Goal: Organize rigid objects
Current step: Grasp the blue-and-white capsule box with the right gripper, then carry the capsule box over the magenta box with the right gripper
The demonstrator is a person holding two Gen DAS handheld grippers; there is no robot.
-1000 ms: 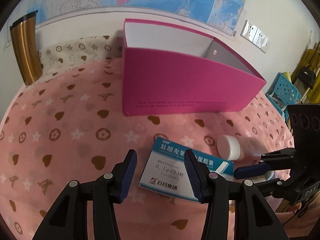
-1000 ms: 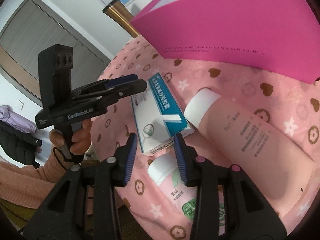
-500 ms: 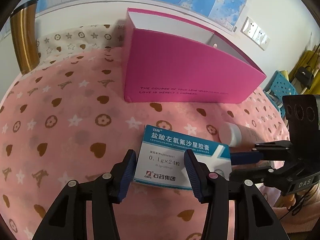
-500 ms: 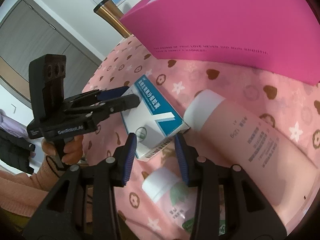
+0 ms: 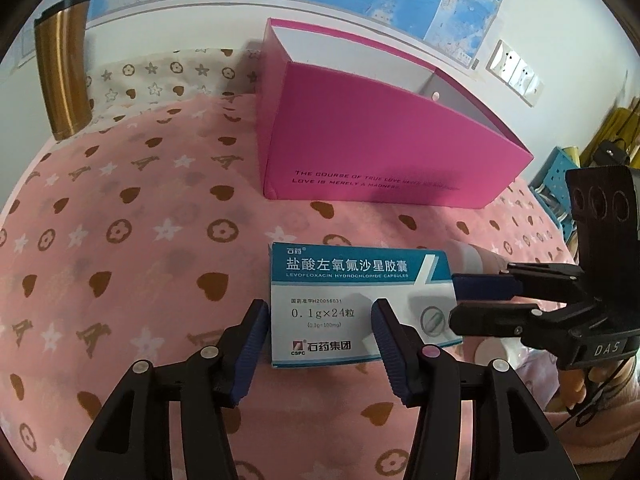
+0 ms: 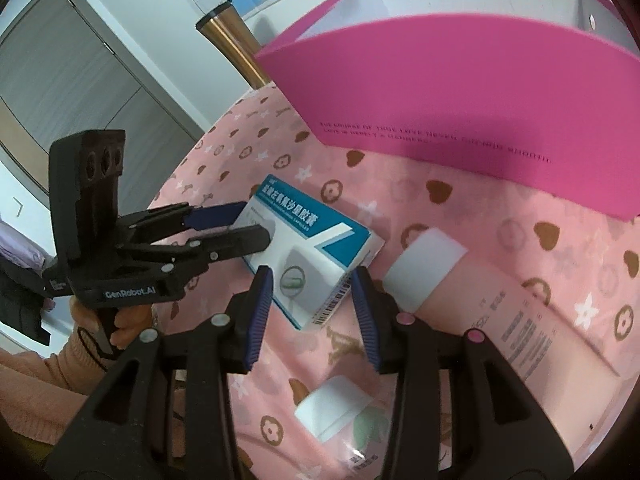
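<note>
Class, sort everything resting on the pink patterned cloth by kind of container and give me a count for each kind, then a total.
Cardboard boxes: 2 – the pink open box and the blue-and-white medicine box.
Squeeze tubes with white caps: 2 – the large peach tube and the small green-printed tube.
Metal tumblers: 1 – the gold tumbler.
Total: 5

table under pink patterned cloth (image 5: pixel 120 280): magenta box (image 5: pixel 380 152), medicine carton (image 5: pixel 360 300), pink tube (image 6: pixel 520 320), small white-capped tube (image 6: pixel 340 412), gold tumbler (image 5: pixel 60 64)

The medicine box (image 5: pixel 362 302) lies on the cloth (image 5: pixel 120 240) before the open box (image 5: pixel 380 152), tubes (image 6: pixel 500 312) to its right, tumbler (image 5: pixel 60 68) far left.
</note>
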